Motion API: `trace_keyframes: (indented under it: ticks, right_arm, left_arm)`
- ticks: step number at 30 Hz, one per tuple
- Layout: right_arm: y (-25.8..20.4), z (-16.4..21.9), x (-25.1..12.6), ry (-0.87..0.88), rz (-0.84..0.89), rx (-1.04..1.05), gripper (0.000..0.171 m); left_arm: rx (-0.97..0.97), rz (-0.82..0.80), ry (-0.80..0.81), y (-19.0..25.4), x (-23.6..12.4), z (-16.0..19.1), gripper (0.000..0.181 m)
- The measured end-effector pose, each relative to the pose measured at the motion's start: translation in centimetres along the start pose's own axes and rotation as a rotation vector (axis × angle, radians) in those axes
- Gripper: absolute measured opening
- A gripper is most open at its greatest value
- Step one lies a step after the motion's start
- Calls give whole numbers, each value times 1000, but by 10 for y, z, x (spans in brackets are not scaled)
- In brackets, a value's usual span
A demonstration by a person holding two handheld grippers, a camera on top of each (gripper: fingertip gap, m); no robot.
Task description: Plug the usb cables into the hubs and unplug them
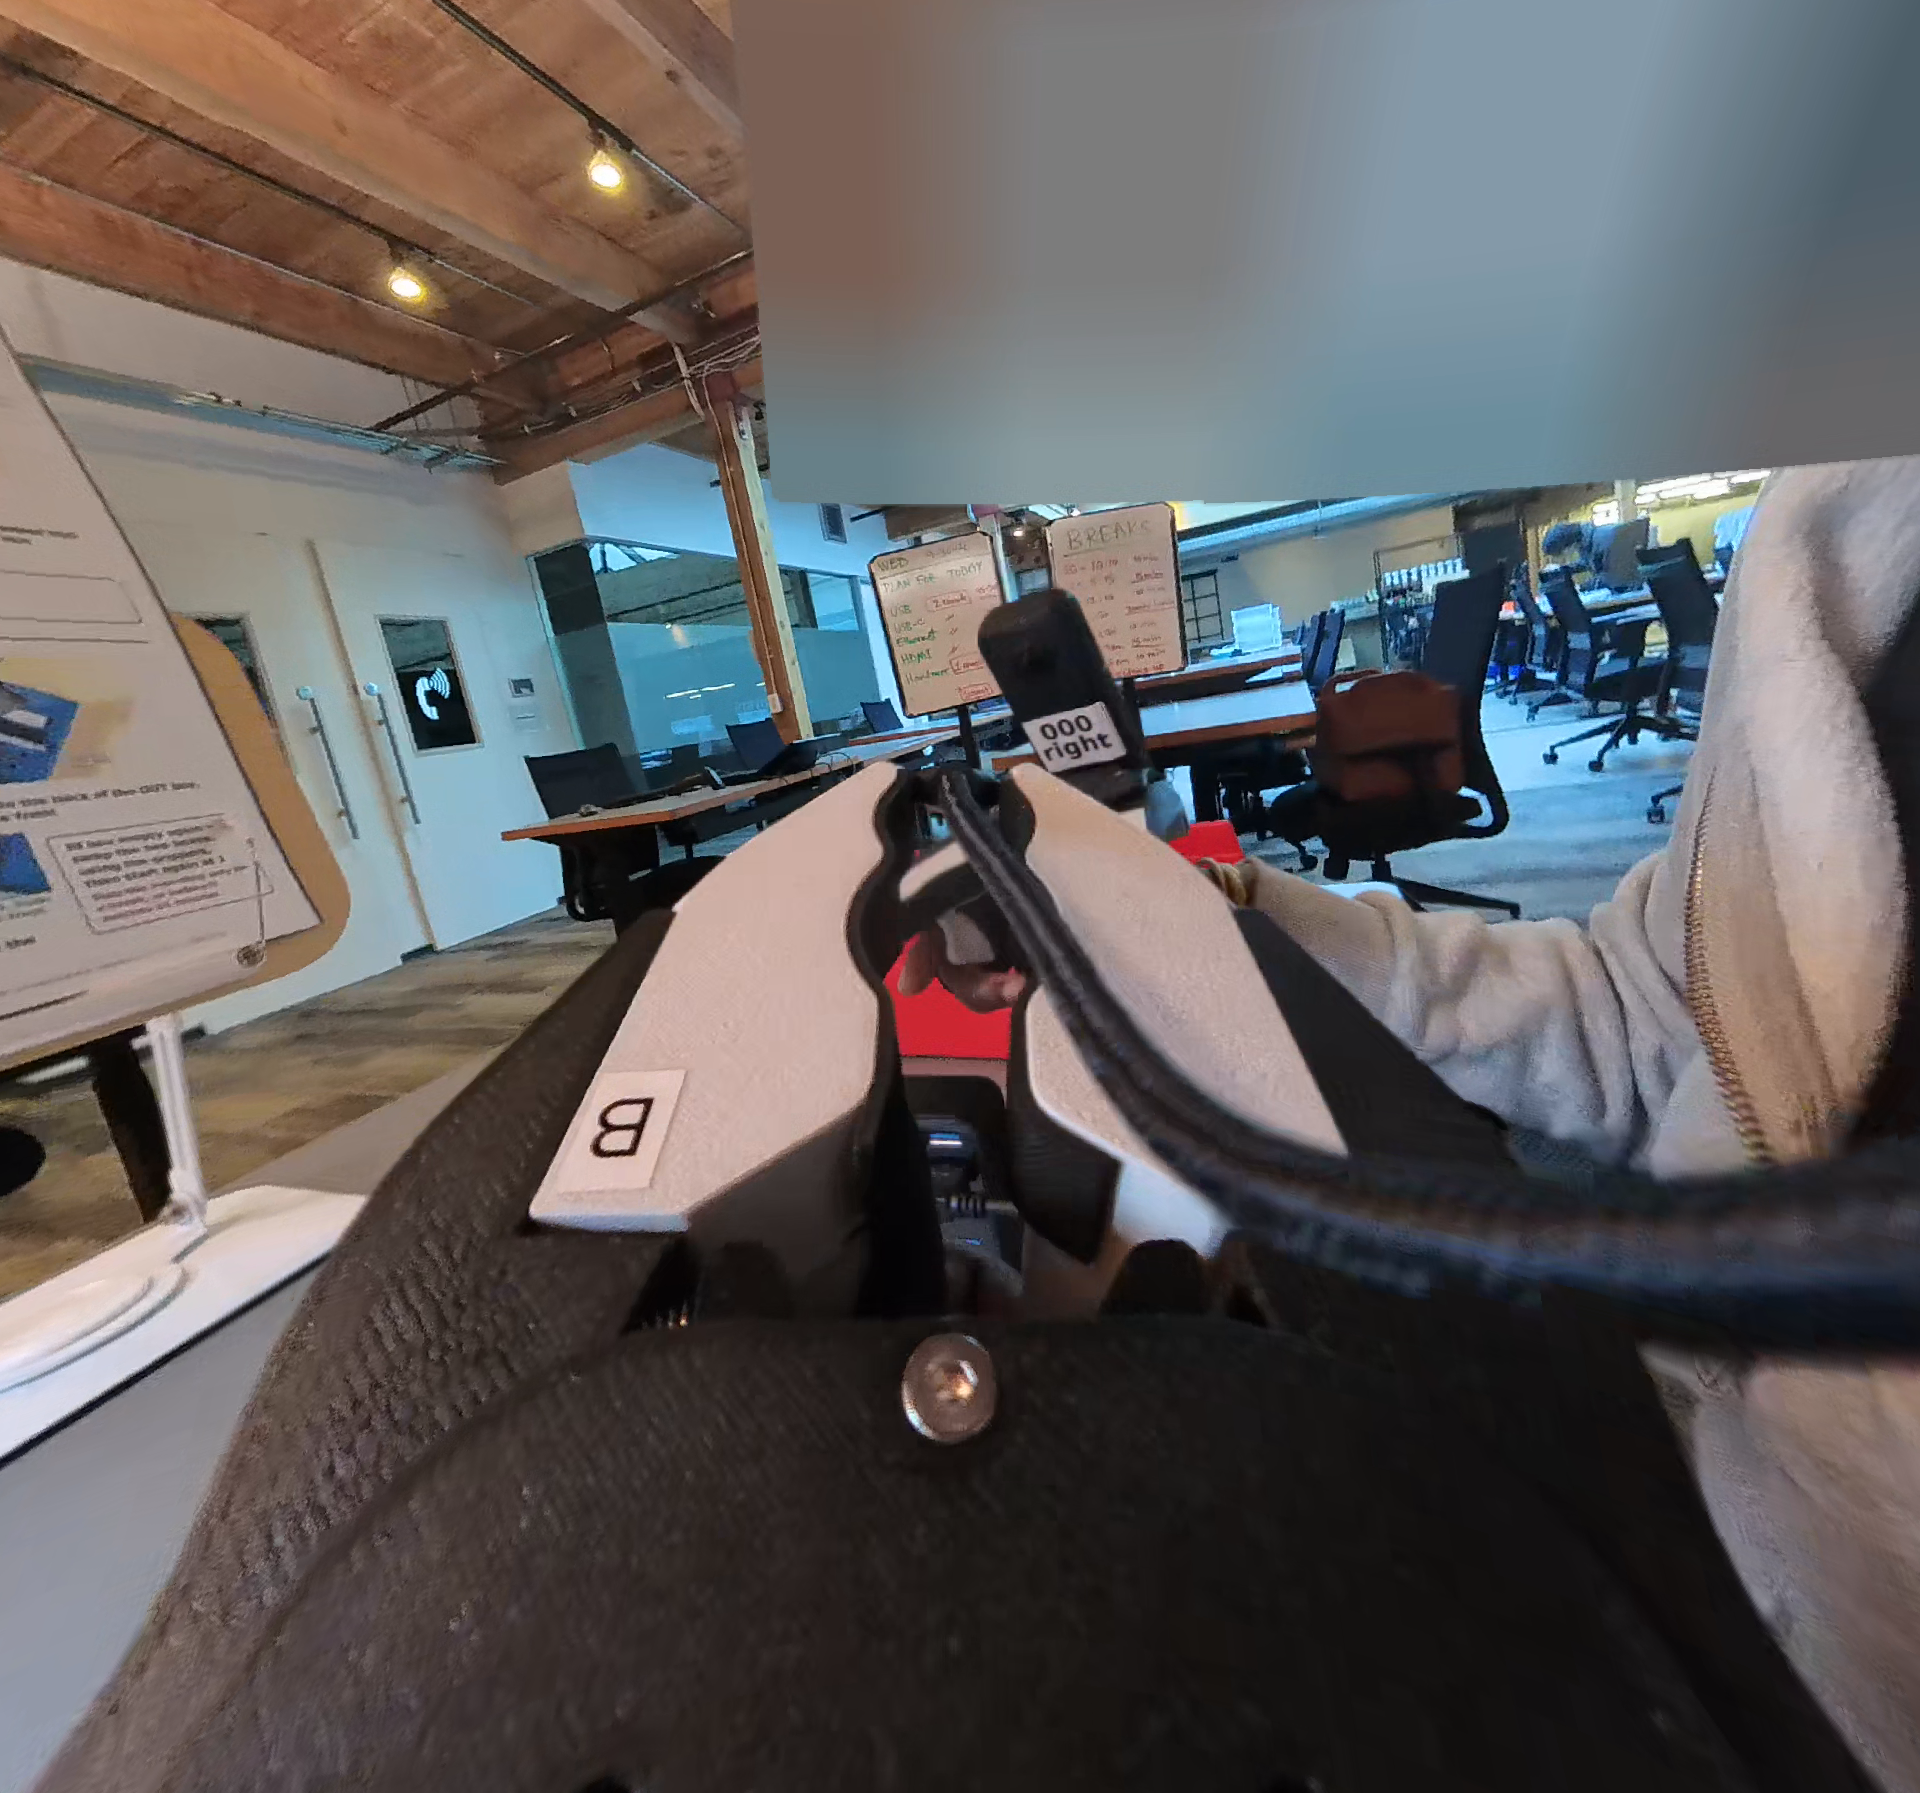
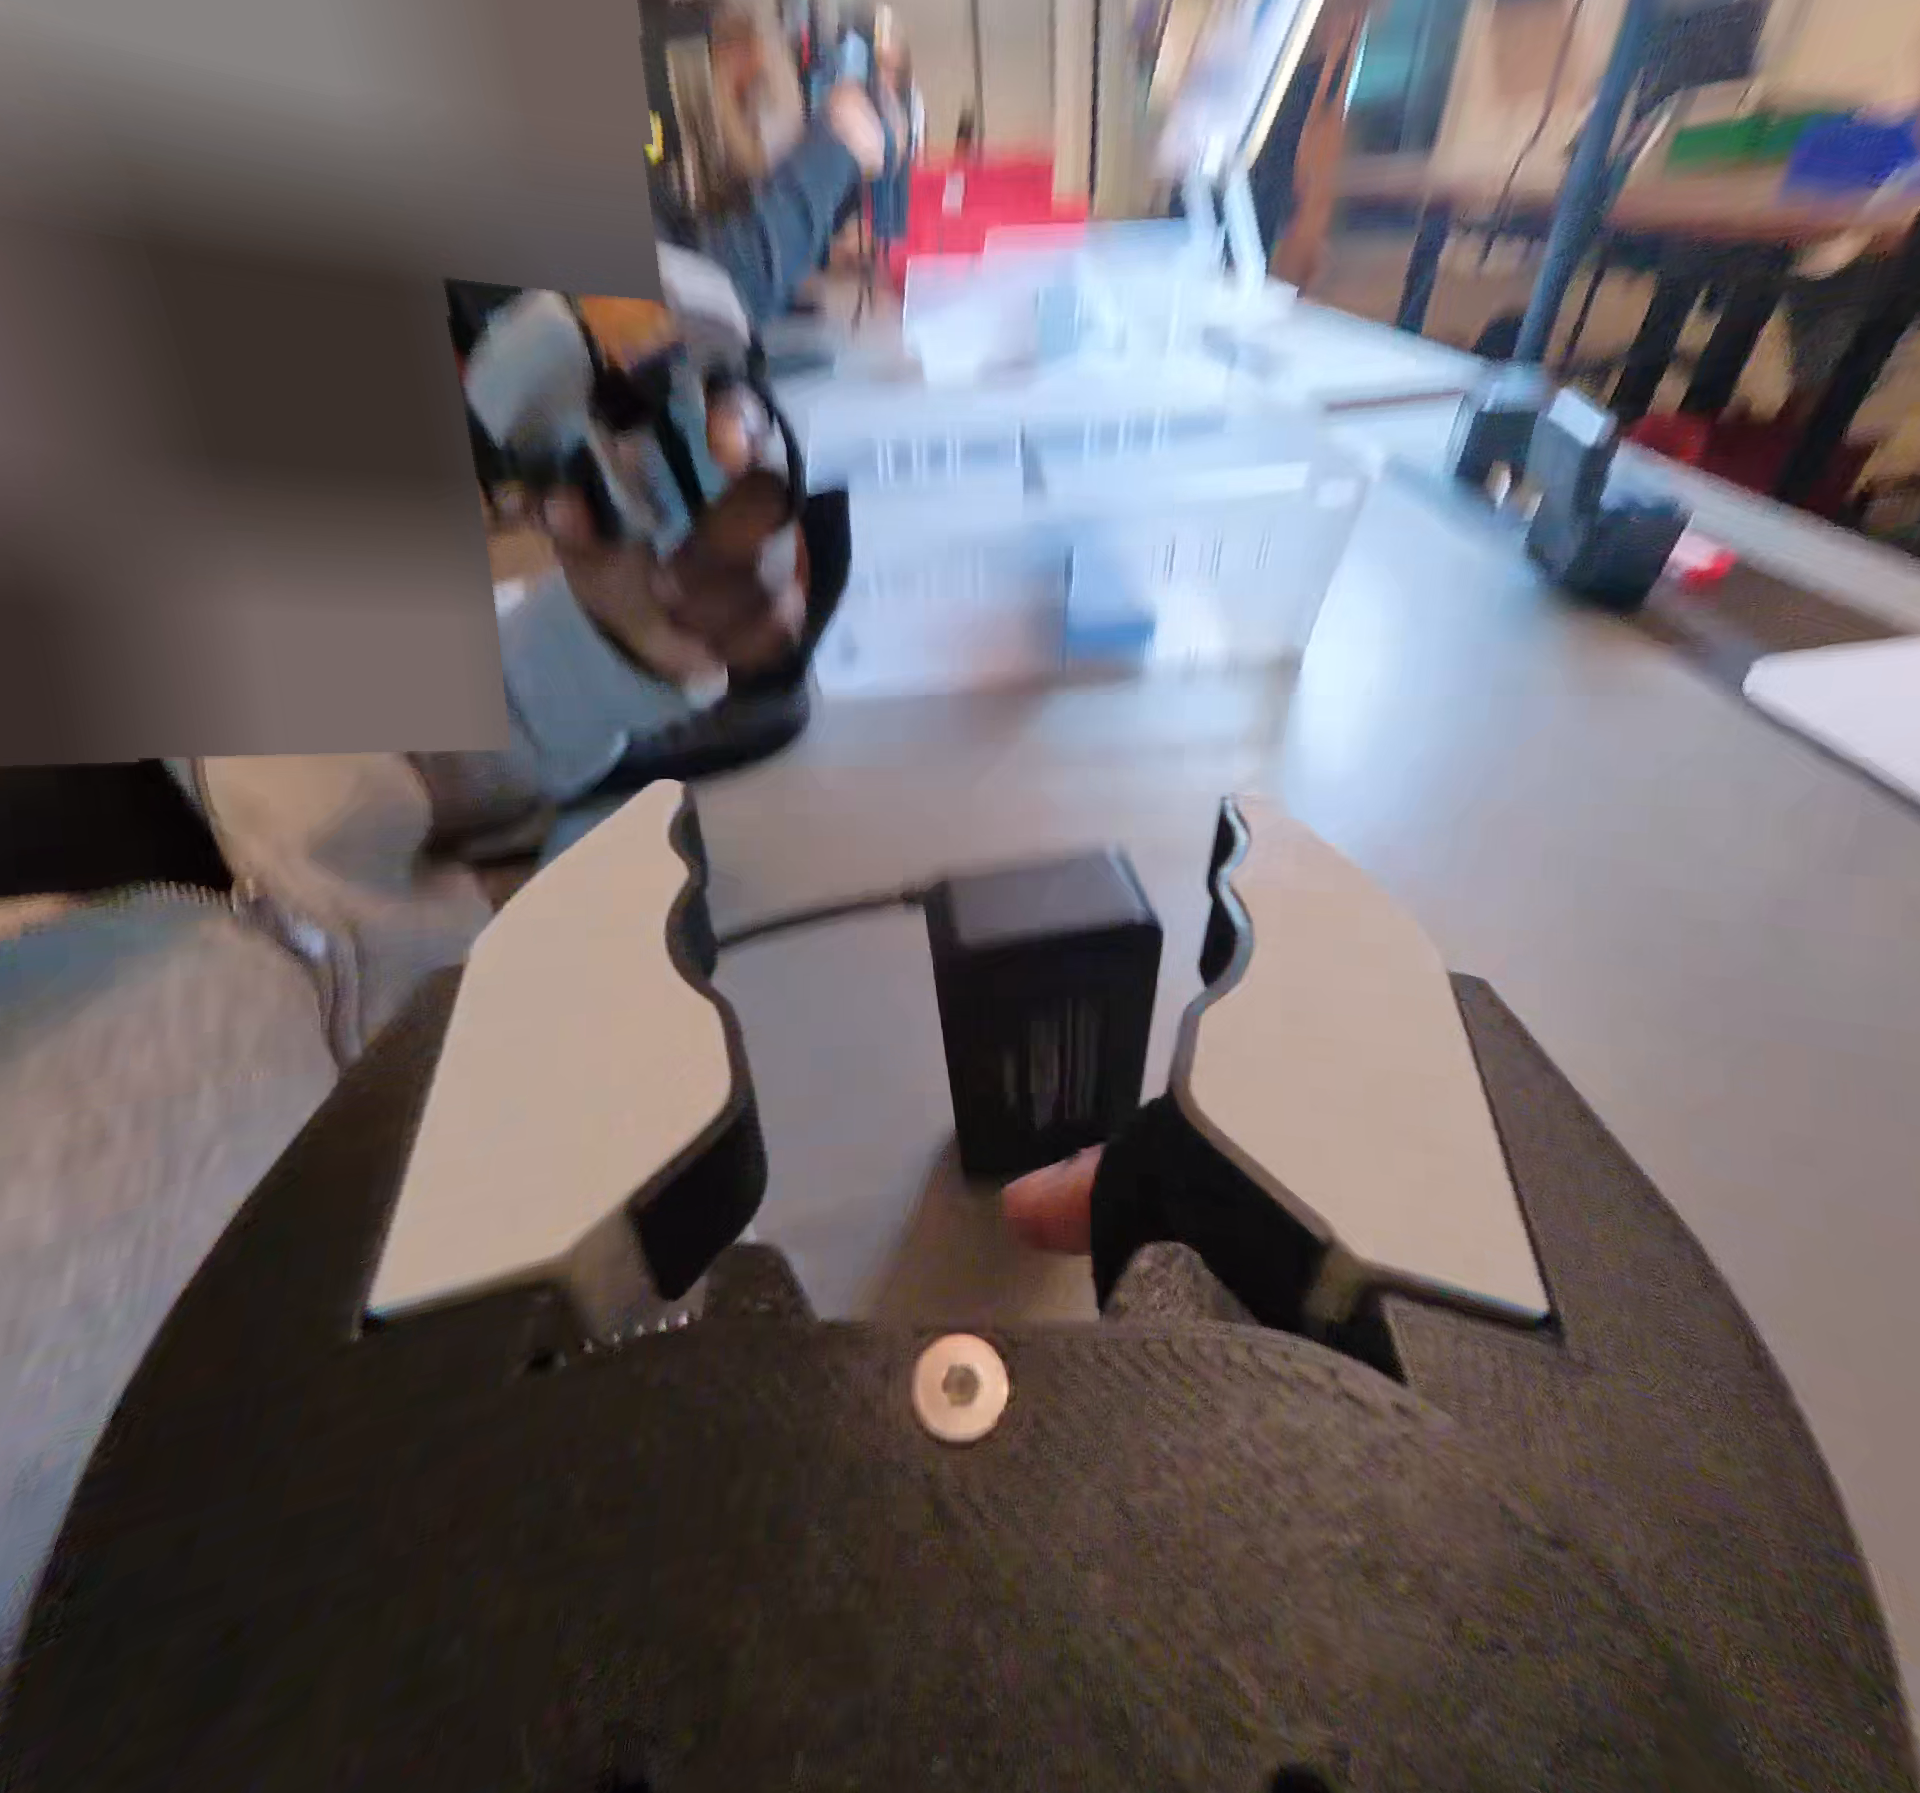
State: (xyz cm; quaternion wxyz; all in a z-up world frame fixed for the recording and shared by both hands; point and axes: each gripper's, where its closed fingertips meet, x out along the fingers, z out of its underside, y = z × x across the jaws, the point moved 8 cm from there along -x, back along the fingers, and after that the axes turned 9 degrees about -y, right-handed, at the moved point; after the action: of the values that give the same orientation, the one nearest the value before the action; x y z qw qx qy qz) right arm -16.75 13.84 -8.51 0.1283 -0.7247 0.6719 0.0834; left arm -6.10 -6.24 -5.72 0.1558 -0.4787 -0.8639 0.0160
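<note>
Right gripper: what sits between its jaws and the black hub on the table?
Nothing. In the right wrist view the hub stands on the bare grey table, framed by the right gripper's open jaws, which do not touch it.

A wood-beam ceiling [image 1: 312, 112] carried lit track spotlights [image 1: 605, 172] above white walls [image 1: 187, 496] and a glass partition [image 1: 665, 642]. Long desks [image 1: 717, 798], black office chairs [image 1: 1455, 704] and two whiteboards [image 1: 940, 621] stood on the pale floor [image 1: 1579, 829].
</note>
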Motion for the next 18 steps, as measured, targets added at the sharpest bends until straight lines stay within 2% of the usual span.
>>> trace_keyframes:
  ticks: [3, 6, 8, 10, 11, 14, 18]
  right_arm:
    - [10, 20, 7, -151, 82, -41, 97]
    - [13, 38, 27, -270, 65, -38, 100]
    - [16, 51, 41, -338, 46, -30, 97]
    - [17, 58, 53, -352, 35, -31, 84]
    - [18, 60, 58, -343, 44, -33, 68]
    - [19, 58, 61, -276, 29, -22, 65]
    - [11, 27, 40, 116, -120, 56, 65]
  left_arm:
    - [-29, -20, -6, -1, -7, 5, 15]
    - [-82, -15, 17, 0, -14, 11, 16]
    - [-120, -26, 32, 0, -18, 15, 16]
    - [-142, -24, 30, -1, -17, 19, 16]
    - [-153, -20, 24, -1, -16, 20, 16]
    - [-189, -29, 1, -3, -13, 25, 16]
    - [-261, -44, -22, -6, -10, 32, 16]
